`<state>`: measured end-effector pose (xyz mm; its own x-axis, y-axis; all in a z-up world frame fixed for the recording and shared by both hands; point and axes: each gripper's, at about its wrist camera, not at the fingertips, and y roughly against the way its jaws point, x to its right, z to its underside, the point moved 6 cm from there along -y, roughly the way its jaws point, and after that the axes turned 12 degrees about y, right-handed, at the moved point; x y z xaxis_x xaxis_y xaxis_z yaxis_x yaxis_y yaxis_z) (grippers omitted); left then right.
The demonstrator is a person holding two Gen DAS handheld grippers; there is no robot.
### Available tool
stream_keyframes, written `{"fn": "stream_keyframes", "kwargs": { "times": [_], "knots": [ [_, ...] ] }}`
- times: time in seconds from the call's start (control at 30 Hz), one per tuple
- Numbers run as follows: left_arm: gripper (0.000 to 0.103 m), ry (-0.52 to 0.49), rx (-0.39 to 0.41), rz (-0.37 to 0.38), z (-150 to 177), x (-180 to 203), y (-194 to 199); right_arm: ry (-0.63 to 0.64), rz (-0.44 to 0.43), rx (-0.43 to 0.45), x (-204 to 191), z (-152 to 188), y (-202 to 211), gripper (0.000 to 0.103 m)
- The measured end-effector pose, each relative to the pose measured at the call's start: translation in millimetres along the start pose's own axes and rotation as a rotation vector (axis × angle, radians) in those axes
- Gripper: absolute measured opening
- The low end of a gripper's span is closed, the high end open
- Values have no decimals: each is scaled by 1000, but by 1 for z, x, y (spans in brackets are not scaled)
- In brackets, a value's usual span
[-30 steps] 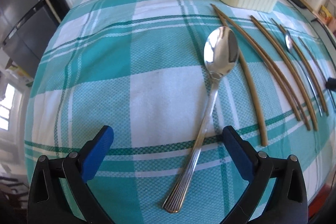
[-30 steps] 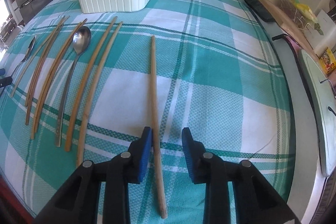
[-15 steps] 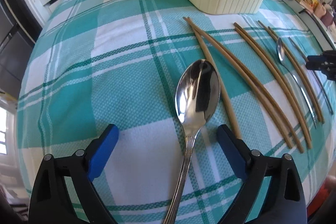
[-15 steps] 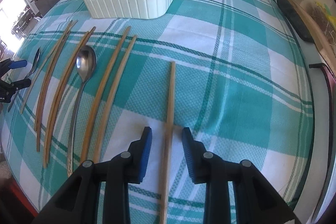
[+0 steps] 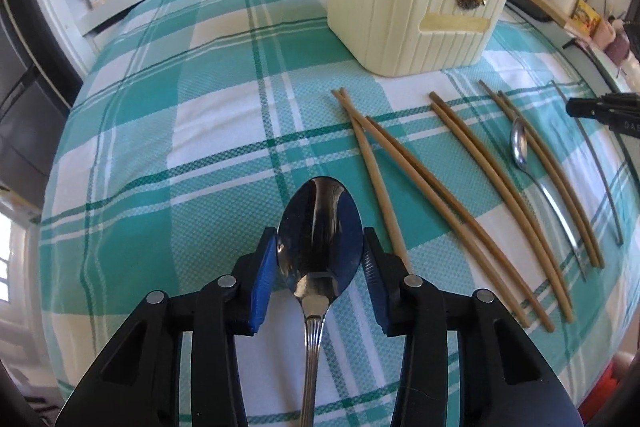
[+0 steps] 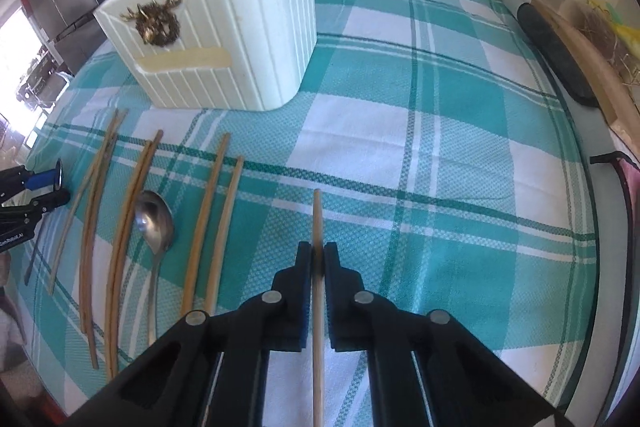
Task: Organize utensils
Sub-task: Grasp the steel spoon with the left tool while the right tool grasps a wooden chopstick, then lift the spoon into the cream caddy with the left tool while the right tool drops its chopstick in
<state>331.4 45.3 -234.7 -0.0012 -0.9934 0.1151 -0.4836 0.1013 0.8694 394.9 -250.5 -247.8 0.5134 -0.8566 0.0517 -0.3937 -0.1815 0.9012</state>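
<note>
The left gripper (image 5: pixel 320 251) had just been closing, and its blue pads (image 5: pixel 266 267) stood against both edges of the bowl of a large shiny steel spoon (image 5: pixel 320 239), grasping it; the ribbed handle ran back between the black arms. The right gripper (image 6: pixel 318 259) had just been closing too and was clenched on a single pale wooden chopstick (image 6: pixel 317 215), whose tip stuck out ahead of the jaws.

The landmark was a cream ribbed plastic utensil holder (image 6: pixel 224 35) with a brass stag-head ornament on its front, standing on the teal-and-white checked tablecloth (image 6: pixel 420 155). The held spoon lay in front of the holder and to its left in the left wrist view. The held chopstick lay in front of the holder's right corner in the right wrist view. In front of the holder, between the two grippers, a row of tan wooden chopsticks (image 5: pixel 472 187) lay flat on the cloth, with a smaller steel spoon (image 5: pixel 520 147) among them, its bowl towards the holder.
</note>
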Motion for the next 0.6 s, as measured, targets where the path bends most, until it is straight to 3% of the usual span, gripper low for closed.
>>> {"fn": "stream_keyframes", "kwargs": {
  "times": [0.3, 0.6],
  "knots": [
    [42, 38, 220, 121, -2, -8, 121, 13, 17, 312, -16, 5, 139, 6],
    [42, 57, 297, 179, -15, -10, 169, 25, 65, 482, -33, -3, 202, 6]
  ]
}}
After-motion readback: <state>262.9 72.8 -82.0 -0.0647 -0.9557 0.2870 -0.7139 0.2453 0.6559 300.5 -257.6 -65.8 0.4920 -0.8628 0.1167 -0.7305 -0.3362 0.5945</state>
